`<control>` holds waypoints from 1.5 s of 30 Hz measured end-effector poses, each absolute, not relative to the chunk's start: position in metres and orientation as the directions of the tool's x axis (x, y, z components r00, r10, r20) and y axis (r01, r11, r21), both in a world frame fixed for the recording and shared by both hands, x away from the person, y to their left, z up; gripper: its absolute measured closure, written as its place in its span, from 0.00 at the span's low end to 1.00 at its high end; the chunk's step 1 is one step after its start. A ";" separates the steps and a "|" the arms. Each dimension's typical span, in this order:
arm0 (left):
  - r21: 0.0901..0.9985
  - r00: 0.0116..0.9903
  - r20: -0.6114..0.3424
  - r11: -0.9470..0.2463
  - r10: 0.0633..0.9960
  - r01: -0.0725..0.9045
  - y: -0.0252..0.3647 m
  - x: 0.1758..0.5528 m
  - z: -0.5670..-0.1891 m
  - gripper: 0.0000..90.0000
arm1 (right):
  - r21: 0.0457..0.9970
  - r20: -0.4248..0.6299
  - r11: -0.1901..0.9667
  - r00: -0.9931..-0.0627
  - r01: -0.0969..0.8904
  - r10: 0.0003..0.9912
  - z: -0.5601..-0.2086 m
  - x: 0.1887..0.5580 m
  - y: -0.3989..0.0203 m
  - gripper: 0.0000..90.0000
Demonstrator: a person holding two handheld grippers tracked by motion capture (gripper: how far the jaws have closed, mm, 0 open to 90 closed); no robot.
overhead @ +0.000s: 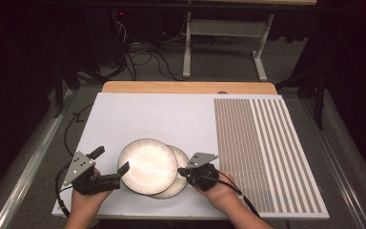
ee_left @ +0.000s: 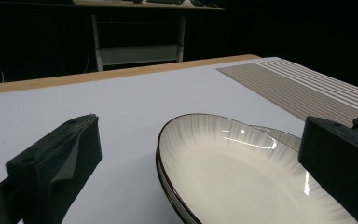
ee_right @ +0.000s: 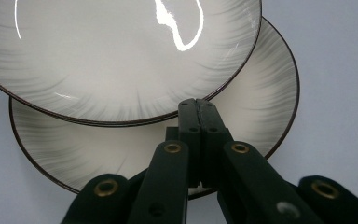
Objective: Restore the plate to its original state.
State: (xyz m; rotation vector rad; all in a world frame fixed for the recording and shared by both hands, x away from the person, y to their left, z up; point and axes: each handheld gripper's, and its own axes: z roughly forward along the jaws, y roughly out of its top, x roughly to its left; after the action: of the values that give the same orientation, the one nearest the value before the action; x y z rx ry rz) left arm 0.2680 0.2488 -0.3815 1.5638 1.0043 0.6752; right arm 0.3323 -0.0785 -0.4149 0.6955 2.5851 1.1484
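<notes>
Two cream plates with dark rims and grey streaks overlap on the white board [overhead: 147, 114]. The upper plate [overhead: 147, 166] [ee_left: 233, 177] [ee_right: 121, 56] rests partly on the lower plate [overhead: 170, 191] [ee_left: 279, 136] [ee_right: 74, 144]. My left gripper [overhead: 109, 161] [ee_left: 198, 172] is open at the upper plate's left side, and that plate's rim lies between its jaws without being pressed. My right gripper [overhead: 180, 171] [ee_right: 197, 105] is shut with nothing between its jaws. Its tips lie over the lower plate, right at the upper plate's right rim.
A panel of brown and white stripes [overhead: 262, 143] [ee_left: 298, 84] covers the right part of the board. A wooden table edge [overhead: 186, 87] runs along the back. Beyond it, a white metal frame [overhead: 224, 28] and cables stand on the grey floor.
</notes>
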 end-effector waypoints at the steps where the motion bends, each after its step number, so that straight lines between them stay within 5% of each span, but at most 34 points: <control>1: 0.968 0.477 -0.091 -0.035 0.874 0.247 0.249 0.268 -0.381 0.00 | 0.744 -0.019 0.582 -0.861 0.328 0.508 -0.415 0.332 -0.079 1.00; 27: 0.967 0.471 -0.107 -0.018 0.875 0.254 0.250 0.269 -0.383 0.00 | 0.765 -0.023 0.553 -0.844 0.330 0.536 -0.406 0.331 -0.096 1.00; 29: 0.968 0.453 -0.189 0.088 0.871 0.234 0.242 0.270 -0.384 0.00 | 0.763 -0.025 0.556 -0.844 0.330 0.536 -0.405 0.331 -0.097 1.00; 32: 0.966 0.473 -0.105 -0.022 0.875 0.256 0.250 0.269 -0.383 0.00 | 0.763 -0.023 0.554 -0.843 0.333 0.538 -0.405 0.331 -0.098 1.00; 45: 0.968 0.478 -0.099 -0.028 0.873 0.251 0.249 0.270 -0.383 0.00 | 0.775 -0.012 0.525 -0.823 0.352 0.568 -0.401 0.332 -0.112 1.00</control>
State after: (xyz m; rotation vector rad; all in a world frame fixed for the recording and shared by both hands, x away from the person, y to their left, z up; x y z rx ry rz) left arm 0.2696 0.2492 -0.3825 1.5595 1.0073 0.6664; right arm 0.3323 -0.1119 -0.4006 0.7731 2.5042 1.1829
